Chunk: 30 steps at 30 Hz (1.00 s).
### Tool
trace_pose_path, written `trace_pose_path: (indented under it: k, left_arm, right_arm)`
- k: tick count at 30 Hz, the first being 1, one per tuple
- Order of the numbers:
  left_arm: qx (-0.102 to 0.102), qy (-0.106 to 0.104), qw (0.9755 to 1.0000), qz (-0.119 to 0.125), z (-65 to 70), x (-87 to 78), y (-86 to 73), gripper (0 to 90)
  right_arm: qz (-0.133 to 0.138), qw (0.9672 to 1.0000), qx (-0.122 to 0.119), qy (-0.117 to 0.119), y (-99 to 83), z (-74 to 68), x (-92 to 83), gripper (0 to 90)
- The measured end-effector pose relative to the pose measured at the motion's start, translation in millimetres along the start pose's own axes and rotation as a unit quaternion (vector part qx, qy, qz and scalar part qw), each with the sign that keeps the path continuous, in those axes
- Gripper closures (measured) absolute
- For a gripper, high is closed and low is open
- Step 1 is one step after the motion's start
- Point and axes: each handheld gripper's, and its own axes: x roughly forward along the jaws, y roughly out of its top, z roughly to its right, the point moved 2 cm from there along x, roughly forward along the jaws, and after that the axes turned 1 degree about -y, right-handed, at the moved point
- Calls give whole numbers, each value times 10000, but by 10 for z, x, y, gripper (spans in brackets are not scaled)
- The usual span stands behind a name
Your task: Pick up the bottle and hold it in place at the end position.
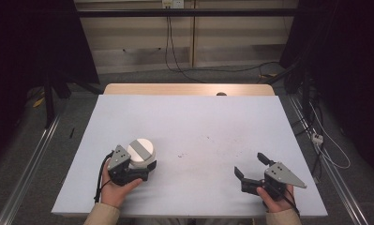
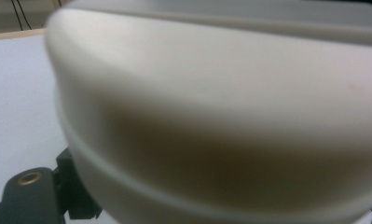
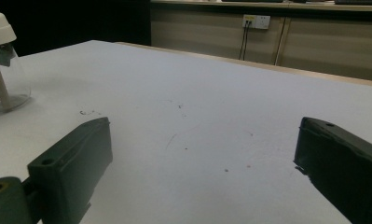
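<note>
Left gripper (image 1: 145, 169) clamped on white lidded container (image 1: 140, 153) near table's (image 1: 198, 117) front-left corner | right gripper (image 1: 251, 165) held apart, idle | risk: smooth rounded side may be squeezed out, container tipped.

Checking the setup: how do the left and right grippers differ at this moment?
The left gripper has its jaws closed around the round white-lidded container; the right gripper holds nothing, jaws spread wide. The left gripper sits near the white table's left front, the right gripper near its right front. Both are black, hand-held and low over the table.
</note>
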Motion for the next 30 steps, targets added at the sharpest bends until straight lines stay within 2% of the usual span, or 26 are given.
trace_pose_path:
  k: [3, 6, 8, 10, 14, 19, 25, 30]
  left_arm:
    - [-74, 5, 10000, 63, -11, -12, 2, 160]
    - [-46, 58, 9999, 98, -1, -7, 0, 163]
    - [45, 66, 9999, 61, -2, -6, -7, 166]
    - [-14, 69, 9999, 86, -4, -9, -12, 172]
    - [61, 143, 9999, 76, 12, -9, -9, 175]
    - [17, 130, 9999, 100, 6, -16, -10, 175]
    - [97, 113, 9999, 84, 10, -22, -4, 183]
    - [126, 67, 9995, 268, 18, -35, 26, 184]
  right_arm:
    - [-2, 10000, 15, -20, 0, 6, 0, 36]
    - [4, 10000, 25, -11, 1, 5, 0, 36]
    - [5, 10000, 12, -4, 1, 3, 2, 36]
    - [8, 10000, 14, -3, 2, 3, 0, 36]
    - [3, 10000, 34, -19, 2, 7, -4, 37]
    - [6, 10000, 27, -14, 4, 4, -6, 37]
    - [22, 10000, 17, -17, 5, 11, -8, 38]
    - [35, 10000, 14, -16, 9, 10, -10, 37]
